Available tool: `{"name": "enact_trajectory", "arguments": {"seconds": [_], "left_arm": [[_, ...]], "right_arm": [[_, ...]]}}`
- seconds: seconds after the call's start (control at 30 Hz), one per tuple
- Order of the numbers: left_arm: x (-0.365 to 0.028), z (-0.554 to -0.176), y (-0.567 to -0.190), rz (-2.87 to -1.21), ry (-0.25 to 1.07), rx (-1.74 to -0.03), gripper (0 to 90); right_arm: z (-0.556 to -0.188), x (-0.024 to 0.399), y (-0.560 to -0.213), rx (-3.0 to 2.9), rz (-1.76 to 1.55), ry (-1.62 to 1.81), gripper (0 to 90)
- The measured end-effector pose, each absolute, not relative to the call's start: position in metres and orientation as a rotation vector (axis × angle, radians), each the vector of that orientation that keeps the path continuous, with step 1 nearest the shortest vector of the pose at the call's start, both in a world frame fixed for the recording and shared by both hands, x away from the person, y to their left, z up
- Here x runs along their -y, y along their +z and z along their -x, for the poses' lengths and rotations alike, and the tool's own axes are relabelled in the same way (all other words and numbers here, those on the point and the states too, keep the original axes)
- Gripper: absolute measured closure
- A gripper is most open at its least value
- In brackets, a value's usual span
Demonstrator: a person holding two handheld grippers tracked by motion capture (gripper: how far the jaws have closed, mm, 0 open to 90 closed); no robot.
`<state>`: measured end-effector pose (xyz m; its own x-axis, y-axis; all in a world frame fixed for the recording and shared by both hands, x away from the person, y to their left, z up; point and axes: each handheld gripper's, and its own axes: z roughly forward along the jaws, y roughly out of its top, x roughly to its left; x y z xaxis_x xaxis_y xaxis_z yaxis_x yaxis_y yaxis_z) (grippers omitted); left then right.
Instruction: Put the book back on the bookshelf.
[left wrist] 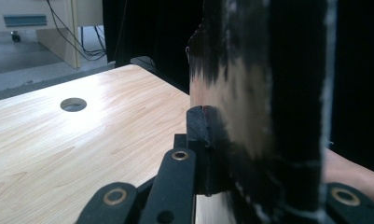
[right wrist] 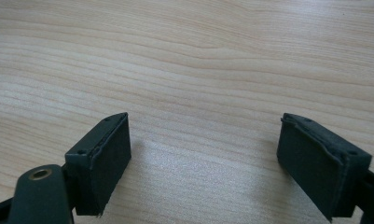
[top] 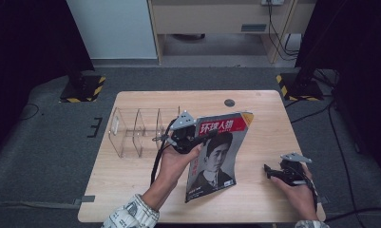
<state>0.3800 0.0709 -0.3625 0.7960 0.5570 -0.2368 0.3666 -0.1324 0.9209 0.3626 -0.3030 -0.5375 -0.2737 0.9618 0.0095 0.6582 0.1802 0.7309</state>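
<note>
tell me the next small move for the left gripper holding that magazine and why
Probably carry it leftward toward the clear divided rack. The left gripper is shut on the magazine, which stands tilted with its lower edge near the table, and the rack's slots are empty. The right gripper rests open.

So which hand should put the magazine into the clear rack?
Probably the left: the left gripper already clamps the magazine beside the clear rack. The right gripper rests open, farther away.

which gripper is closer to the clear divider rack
Left. The left gripper, shut on the magazine, is just right of the clear divider rack. The right gripper rests open near the table's right edge, beyond the magazine.
</note>
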Motion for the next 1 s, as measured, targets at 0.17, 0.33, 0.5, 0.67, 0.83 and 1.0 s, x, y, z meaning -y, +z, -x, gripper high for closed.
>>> {"name": "enact_trajectory", "arguments": {"seconds": [0.17, 0.33, 0.5, 0.67, 0.83, 1.0], "left_arm": [[-0.075, -0.379, -0.360, -1.744, 0.198, -0.719, 86.7], [-0.080, -0.375, -0.357, -1.747, 0.209, -0.713, 86.7], [-0.089, -0.371, -0.353, -1.736, 0.220, -0.713, 86.7], [-0.099, -0.365, -0.350, -1.717, 0.215, -0.703, 86.7], [-0.111, -0.354, -0.345, -1.718, 0.224, -0.678, 86.7], [-0.122, -0.348, -0.344, -1.711, 0.240, -0.681, 86.7]], "right_arm": [[-0.363, 0.303, -0.538, -2.003, -1.520, 0.879, 17.6], [-0.363, 0.303, -0.538, -2.004, -1.519, 0.880, 17.5], [-0.363, 0.303, -0.538, -2.004, -1.519, 0.880, 17.4], [-0.363, 0.303, -0.538, -2.004, -1.517, 0.878, 17.4], [-0.363, 0.303, -0.538, -2.001, -1.519, 0.877, 17.3], [-0.363, 0.303, -0.538, -2.001, -1.518, 0.877, 17.4]]}}
